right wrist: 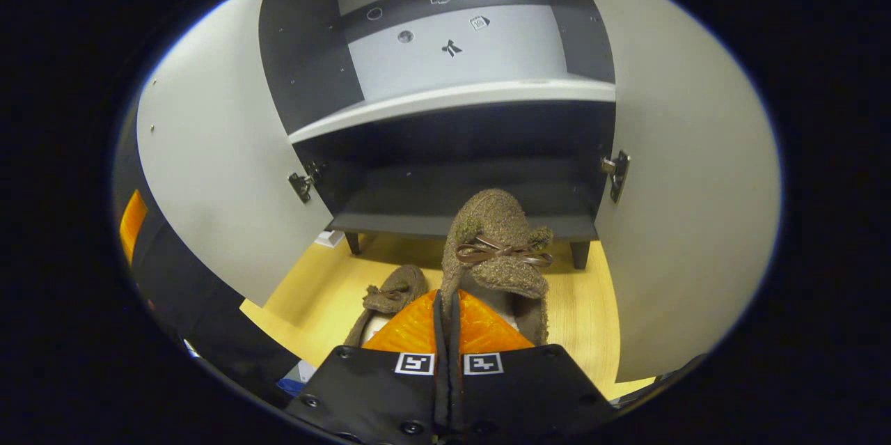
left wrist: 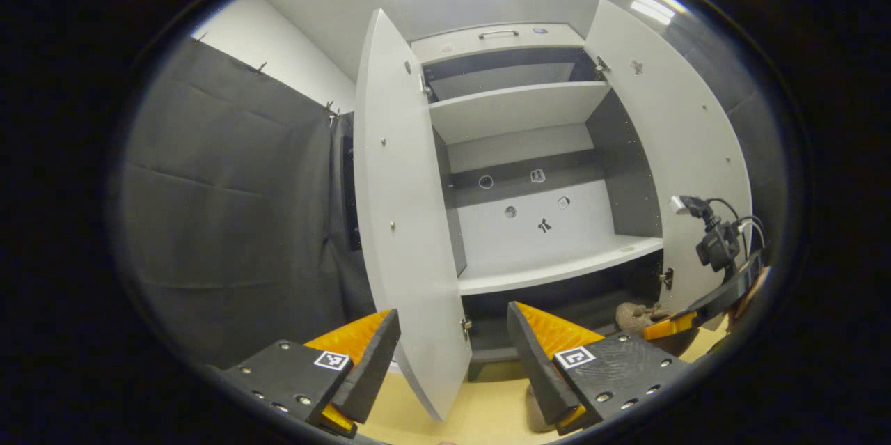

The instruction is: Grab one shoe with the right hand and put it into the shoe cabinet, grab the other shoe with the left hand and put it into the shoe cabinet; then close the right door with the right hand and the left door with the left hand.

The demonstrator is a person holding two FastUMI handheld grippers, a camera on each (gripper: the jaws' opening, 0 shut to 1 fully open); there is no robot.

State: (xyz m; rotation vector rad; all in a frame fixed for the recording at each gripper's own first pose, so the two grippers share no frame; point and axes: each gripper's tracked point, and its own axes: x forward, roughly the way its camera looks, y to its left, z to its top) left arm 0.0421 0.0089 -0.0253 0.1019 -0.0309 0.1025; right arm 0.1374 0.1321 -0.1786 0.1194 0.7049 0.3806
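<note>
My right gripper (right wrist: 446,300) is shut on the heel edge of a brown fuzzy shoe (right wrist: 495,236) with a bow. It holds the shoe up, toe forward, in front of the shoe cabinet's dark bottom compartment (right wrist: 459,187). The other brown shoe (right wrist: 394,290) lies on the yellow floor just left of it. My left gripper (left wrist: 452,316) is open and holds nothing; the lower edge of the open left door (left wrist: 404,222) stands between its fingers. In the left gripper view the right gripper (left wrist: 669,326) and the held shoe (left wrist: 635,318) show low at the right, by the cabinet's bottom.
Both cabinet doors stand wide open, the left door (right wrist: 216,173) and the right door (right wrist: 689,208). White shelves (left wrist: 557,267) sit above the bottom compartment. The cabinet stands on short legs (right wrist: 578,255). Black cloth (left wrist: 223,208) hangs to the left.
</note>
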